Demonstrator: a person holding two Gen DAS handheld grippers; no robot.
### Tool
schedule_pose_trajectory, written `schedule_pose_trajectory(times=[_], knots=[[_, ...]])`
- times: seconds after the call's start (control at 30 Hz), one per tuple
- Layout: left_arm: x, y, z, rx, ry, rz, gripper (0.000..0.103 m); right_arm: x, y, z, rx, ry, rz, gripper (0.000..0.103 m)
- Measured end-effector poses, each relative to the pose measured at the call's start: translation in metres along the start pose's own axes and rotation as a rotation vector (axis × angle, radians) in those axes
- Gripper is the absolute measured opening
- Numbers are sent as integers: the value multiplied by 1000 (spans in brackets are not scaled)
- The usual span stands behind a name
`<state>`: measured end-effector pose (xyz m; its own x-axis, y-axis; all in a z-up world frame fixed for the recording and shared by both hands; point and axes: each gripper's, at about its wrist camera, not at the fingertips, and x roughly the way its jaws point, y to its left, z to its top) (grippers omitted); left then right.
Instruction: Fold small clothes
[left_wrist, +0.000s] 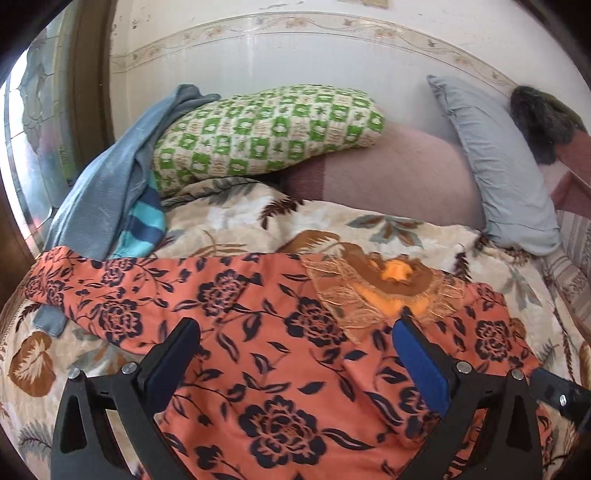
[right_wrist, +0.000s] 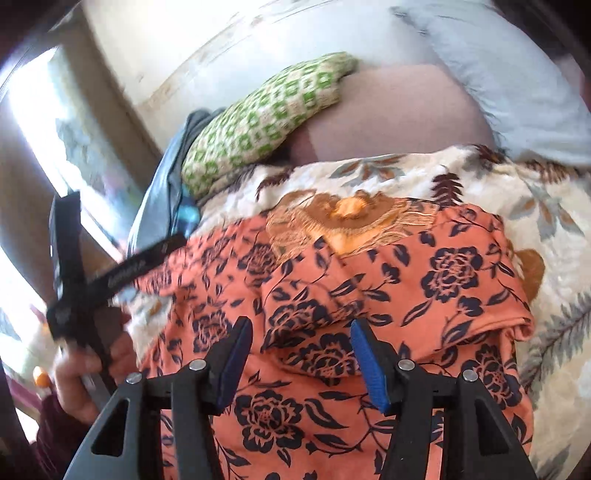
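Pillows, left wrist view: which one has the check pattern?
The green-and-cream checked pillow, lying left on the mauve bolster. The grey-blue pillow at right is plain.

Orange floral garment (left_wrist: 258, 350) spread on bed

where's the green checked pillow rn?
In both wrist views the green checked pillow lies at the back of the bed by the wall, left of centre, resting on the blue cloth and the mauve bolster.

Orange garment (left_wrist: 258, 332) in dark navy flowers (gold-brown embroidery at its neck), over a cream blanket (left_wrist: 229, 218) printed with brown and grey leaves. Green-and-cream checked pillow (left_wrist: 266, 129), pale blue pillow (left_wrist: 498, 166), blue cloth (left_wrist: 107, 188).
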<state>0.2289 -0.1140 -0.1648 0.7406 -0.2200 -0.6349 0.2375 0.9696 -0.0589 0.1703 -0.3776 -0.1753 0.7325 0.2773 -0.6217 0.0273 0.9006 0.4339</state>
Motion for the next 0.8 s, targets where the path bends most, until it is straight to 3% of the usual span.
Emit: schedule_pose_trajectory(times=[0.03, 0.13, 0.23, 0.3, 0.4, 0.43, 0.47, 0.5, 0.53, 0.6, 0.7, 0.8], knots=[[1, -14, -4, 23, 11, -27, 103, -25, 11, -14, 49, -13, 2, 59], [10, -60, -22, 144, 34, -40, 103, -22, -33, -43, 196, -22, -25, 44], [26, -99, -41, 300, 20, 70, 103, -9, -78, -43, 357, 1, -35, 43], [43, -111, -50, 373, 40, 153, 103, -11, -87, -38, 420, 22, -20, 43], [63, -103, -52, 362, 89, 187, 100, 1, -94, -36, 394, 44, -56, 43], [67, -98, -52, 349, 106, 188, 86, 10, -79, -39, 389, 43, -52, 43], [71, -93, -50, 337, 122, 181, 55, 13, -80, -40, 391, 37, -47, 43], [75, -88, -48, 324, 145, 170, 38, 6, -93, -35, 404, 23, -39, 43], [79, -82, -46, 295, 170, 141, 17, -8, -82, -24, 410, 18, -40, 43], [79, -64, -40, 206, 186, 84, 10, -4, -88, -18, 421, 11, -49, 43], [74, -53, -32, 177, 174, 64, 9, 1, -95, -25, 420, 6, -60, 43], [58, -46, -28, 120, 188, -65, 10, 27, -87, -51, 416, -3, -32, 43]])
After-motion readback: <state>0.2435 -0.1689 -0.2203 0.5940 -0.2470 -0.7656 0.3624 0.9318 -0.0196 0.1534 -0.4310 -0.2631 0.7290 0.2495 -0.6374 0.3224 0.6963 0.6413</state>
